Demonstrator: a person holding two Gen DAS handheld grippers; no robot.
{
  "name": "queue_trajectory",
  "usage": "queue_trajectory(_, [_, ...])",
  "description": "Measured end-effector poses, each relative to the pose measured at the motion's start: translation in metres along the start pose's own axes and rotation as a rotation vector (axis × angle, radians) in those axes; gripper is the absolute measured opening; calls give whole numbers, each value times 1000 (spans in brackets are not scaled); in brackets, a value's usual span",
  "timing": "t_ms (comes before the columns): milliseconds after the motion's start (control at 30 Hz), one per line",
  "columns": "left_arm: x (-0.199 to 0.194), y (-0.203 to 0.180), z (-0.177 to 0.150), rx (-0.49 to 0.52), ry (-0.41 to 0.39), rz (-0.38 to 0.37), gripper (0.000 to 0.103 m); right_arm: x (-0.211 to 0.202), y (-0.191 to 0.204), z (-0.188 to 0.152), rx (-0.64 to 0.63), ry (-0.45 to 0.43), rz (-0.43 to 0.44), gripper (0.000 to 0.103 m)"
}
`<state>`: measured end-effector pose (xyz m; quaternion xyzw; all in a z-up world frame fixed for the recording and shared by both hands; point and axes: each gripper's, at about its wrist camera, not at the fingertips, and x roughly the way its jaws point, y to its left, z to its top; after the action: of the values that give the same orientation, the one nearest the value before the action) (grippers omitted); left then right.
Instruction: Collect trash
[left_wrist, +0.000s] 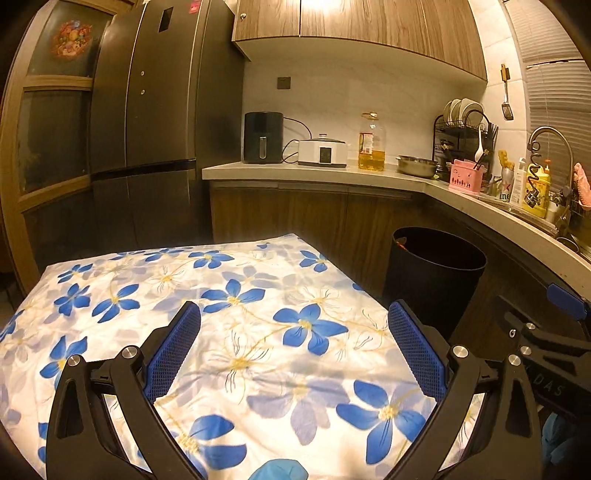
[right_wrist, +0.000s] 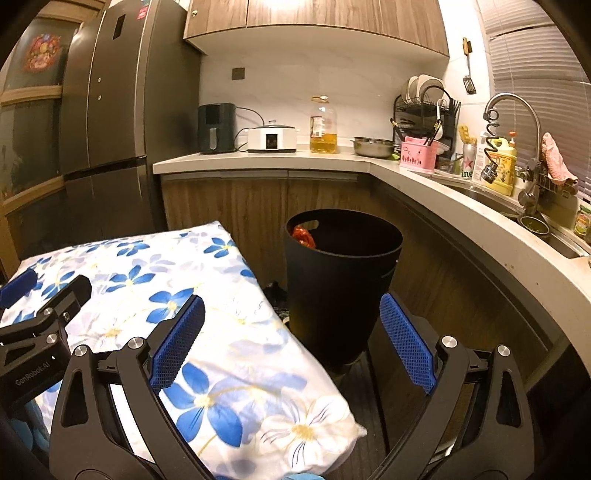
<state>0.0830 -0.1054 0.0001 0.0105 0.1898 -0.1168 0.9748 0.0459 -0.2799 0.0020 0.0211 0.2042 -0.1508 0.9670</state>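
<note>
A black trash bin (right_wrist: 341, 280) stands on the floor beside the table; it also shows in the left wrist view (left_wrist: 436, 273). Red-orange trash (right_wrist: 304, 236) lies inside it by the far rim. The table carries a white cloth with blue flowers (left_wrist: 229, 332), also in the right wrist view (right_wrist: 207, 332); no loose trash shows on it. My left gripper (left_wrist: 293, 345) is open and empty above the cloth. My right gripper (right_wrist: 291, 338) is open and empty over the table's right edge, just short of the bin. Each gripper shows at the edge of the other's view.
A kitchen counter (right_wrist: 332, 160) runs along the back and curves right to a sink (right_wrist: 498, 203) and faucet. On it stand an air fryer (right_wrist: 216, 127), cooker, oil bottle (right_wrist: 323, 125), bowl and dish rack. A tall fridge (left_wrist: 147, 110) stands at the left.
</note>
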Motion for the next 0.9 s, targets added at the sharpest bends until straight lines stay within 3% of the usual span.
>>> queue_trajectory(900, [-30, 17, -13, -18, -4, 1, 97, -34, 19, -7, -23, -40, 6, 94])
